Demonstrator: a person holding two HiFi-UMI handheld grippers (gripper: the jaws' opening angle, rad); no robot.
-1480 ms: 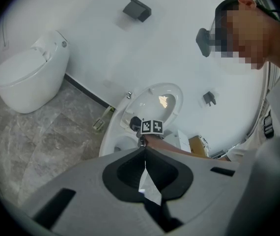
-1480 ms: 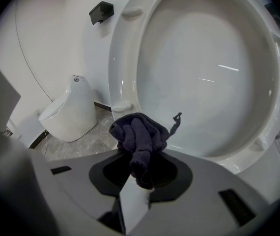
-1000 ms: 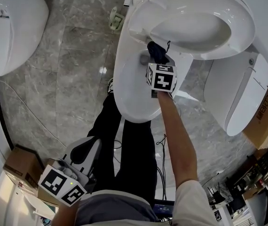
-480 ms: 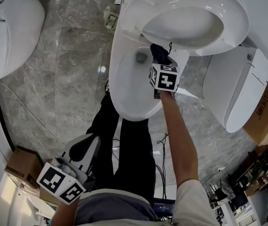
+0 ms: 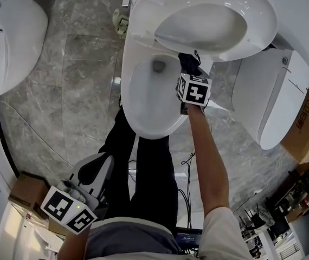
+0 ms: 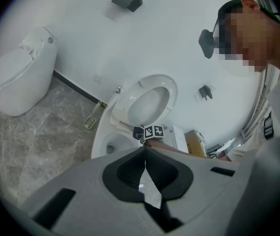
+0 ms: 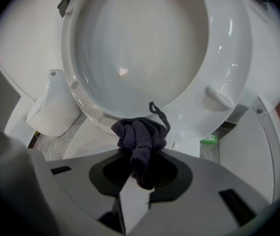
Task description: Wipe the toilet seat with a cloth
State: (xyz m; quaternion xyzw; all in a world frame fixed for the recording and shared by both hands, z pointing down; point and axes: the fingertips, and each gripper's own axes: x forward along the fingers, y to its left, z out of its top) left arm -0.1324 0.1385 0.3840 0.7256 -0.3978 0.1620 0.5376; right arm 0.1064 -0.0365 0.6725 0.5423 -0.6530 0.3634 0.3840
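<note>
Dark cloth [image 7: 141, 149] sits pinched in the right gripper [image 7: 139, 175] fingers at the raised seat's [image 7: 218, 58] lower edge. It should press flat and follow the rim. The left gripper [image 6: 145, 157] fingers are closed and empty.

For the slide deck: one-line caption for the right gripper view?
Right gripper shut on a dark cloth at the lower edge of the raised toilet seat.

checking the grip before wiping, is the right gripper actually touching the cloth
Touching. The right gripper view shows the right gripper with its jaws closed on the dark cloth, which bunches out past their tips.
</note>
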